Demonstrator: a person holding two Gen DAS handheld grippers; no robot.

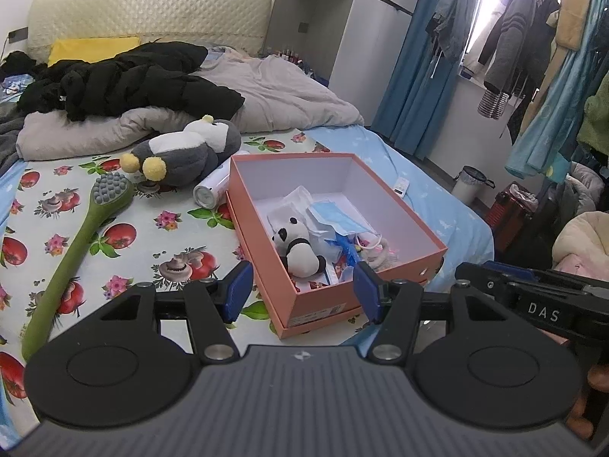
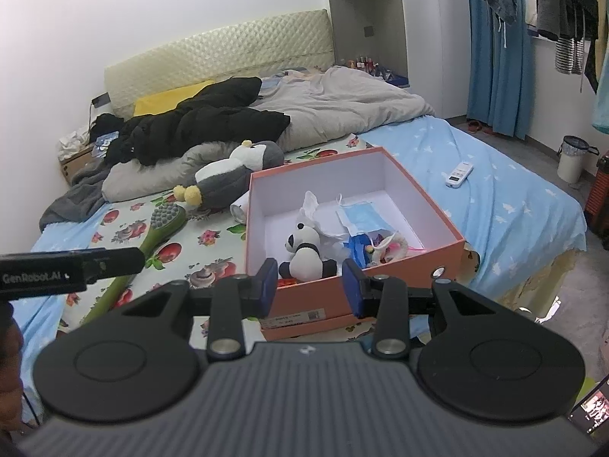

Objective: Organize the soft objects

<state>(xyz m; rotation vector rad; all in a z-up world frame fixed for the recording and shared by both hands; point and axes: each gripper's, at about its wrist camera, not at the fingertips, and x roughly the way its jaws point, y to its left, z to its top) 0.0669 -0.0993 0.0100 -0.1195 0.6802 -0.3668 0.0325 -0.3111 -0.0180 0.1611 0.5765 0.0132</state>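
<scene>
The large grey-and-white plush penguin (image 1: 190,150) lies on the bed beyond the far left corner of the open pink box (image 1: 426,257), ahead and to the left of both grippers. Its long axis runs roughly left to right across the bed, yellow feet toward the left and head toward the right, close to the rumpled grey duvet (image 1: 289,95). The left hand-held gripper (image 1: 300,291) hovers at the near left corner of the box with its blue pads apart and nothing between them; it looks the nearer of the two to the penguin. The right hand-held gripper (image 2: 309,287) hangs over the near wall of the box, jaws likewise apart and empty, and would have to reach across the box to get there.

Inside the box already sit a small panda plush (image 1: 298,249), a blue face mask (image 1: 335,221), and some white and pink soft bits beside it. So the penguin is probably the main soft thing left to put away.

A green long-handled brush (image 1: 76,240) lies diagonally on the fruit-and-flower print sheet (image 1: 160,236) left of the box, and a white canister (image 1: 211,190) rests between penguin and box, just beside both. A black jacket (image 1: 125,83) sprawls farther up the bed, a remote (image 2: 459,173) lies on the blue sheet to the right, and clothes hang by the blue curtains (image 2: 495,49).
</scene>
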